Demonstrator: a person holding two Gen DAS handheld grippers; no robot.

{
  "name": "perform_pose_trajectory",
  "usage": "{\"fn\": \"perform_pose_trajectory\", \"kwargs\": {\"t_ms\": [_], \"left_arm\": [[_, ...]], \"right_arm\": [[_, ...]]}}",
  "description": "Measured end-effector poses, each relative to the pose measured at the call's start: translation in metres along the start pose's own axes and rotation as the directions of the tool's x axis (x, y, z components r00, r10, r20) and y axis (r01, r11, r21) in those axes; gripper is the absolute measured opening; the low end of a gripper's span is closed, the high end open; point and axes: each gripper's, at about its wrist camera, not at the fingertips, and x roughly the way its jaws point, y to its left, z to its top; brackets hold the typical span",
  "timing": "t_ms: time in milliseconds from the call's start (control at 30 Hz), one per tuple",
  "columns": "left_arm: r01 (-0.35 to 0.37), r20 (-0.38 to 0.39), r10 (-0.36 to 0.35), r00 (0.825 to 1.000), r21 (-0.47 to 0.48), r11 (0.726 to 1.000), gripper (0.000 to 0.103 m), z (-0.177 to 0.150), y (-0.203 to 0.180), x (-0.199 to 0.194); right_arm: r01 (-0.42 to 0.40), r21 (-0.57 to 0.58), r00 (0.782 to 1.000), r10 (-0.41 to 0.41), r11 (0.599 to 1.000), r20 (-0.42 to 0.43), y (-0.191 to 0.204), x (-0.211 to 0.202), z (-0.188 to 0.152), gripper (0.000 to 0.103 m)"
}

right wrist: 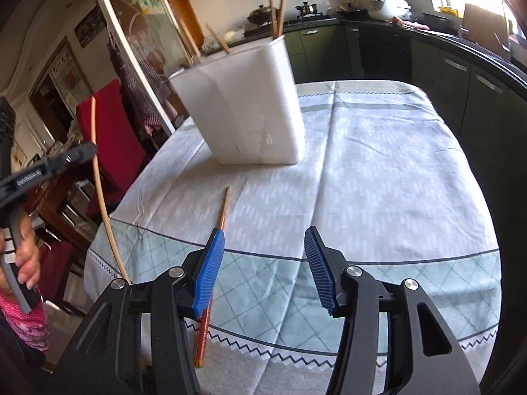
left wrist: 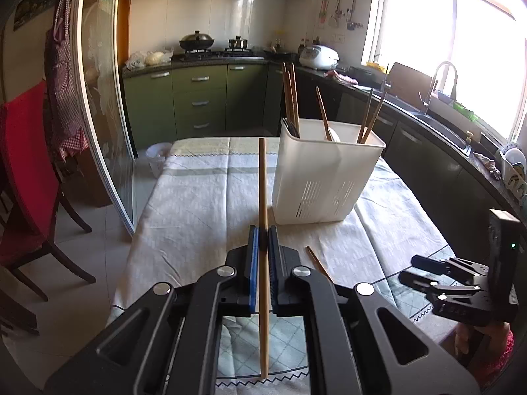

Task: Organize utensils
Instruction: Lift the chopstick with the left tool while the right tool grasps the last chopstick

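Observation:
My left gripper [left wrist: 262,235] is shut on a pale wooden chopstick [left wrist: 262,184] that stands nearly upright above the table; the same chopstick [right wrist: 98,191] shows at the left edge of the right wrist view. A white plastic utensil holder [left wrist: 324,174] stands on the tablecloth just right of it, holding several brown chopsticks [left wrist: 290,95] and a white spoon. My right gripper [right wrist: 263,243] is open above the table's near edge. A reddish-brown chopstick [right wrist: 219,220] lies flat on the cloth, passing under its left finger [right wrist: 210,263]. The right gripper [left wrist: 438,276] appears low at the right in the left wrist view.
A pale tablecloth [right wrist: 378,164] with a green checked border covers the round table. A red chair [left wrist: 26,171] stands at the left by a sliding glass door [left wrist: 98,98]. Dark green kitchen cabinets [left wrist: 197,98], a stove and a sink counter [left wrist: 444,125] lie beyond. A hand [right wrist: 24,256] holds the left gripper.

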Motion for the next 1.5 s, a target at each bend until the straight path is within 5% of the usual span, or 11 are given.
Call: {"fn": "perform_pose_trajectory", "kwargs": {"t_ms": [367, 500, 700, 867, 1200, 1500], "left_arm": [[0.003, 0.081, -0.004, 0.997, 0.002, 1.0, 0.006, -0.011, 0.02, -0.027], [0.013, 0.084, -0.014, 0.996, 0.01, 1.0, 0.006, -0.011, 0.02, -0.027], [0.024, 0.082, -0.025, 0.996, 0.016, 1.0, 0.006, -0.013, 0.019, -0.024], [0.033, 0.066, -0.035, 0.997, 0.02, 0.999, 0.006, -0.014, 0.017, -0.02], [0.05, 0.064, -0.051, 0.997, 0.023, 0.998, 0.006, -0.012, 0.015, -0.02], [0.058, 0.066, -0.06, 0.996, 0.031, 0.998, 0.006, -0.009, 0.009, -0.024]], "right_arm": [[0.084, -0.191, 0.969, -0.125, 0.978, -0.214, 0.062, 0.117, 0.037, 0.038], [0.102, -0.183, 0.963, -0.144, 0.978, -0.23, 0.064, 0.129, 0.048, 0.037], [0.116, -0.209, 0.96, -0.163, 0.971, -0.226, 0.073, 0.136, 0.048, 0.007], [0.089, -0.177, 0.967, -0.127, 0.98, -0.22, 0.071, 0.131, 0.046, 0.006], [0.03, -0.102, 0.999, -0.028, 0.994, 0.017, 0.06, 0.04, 0.062, 0.006], [0.019, -0.104, 0.969, 0.007, 0.994, 0.248, 0.064, -0.049, 0.055, 0.006]]}}
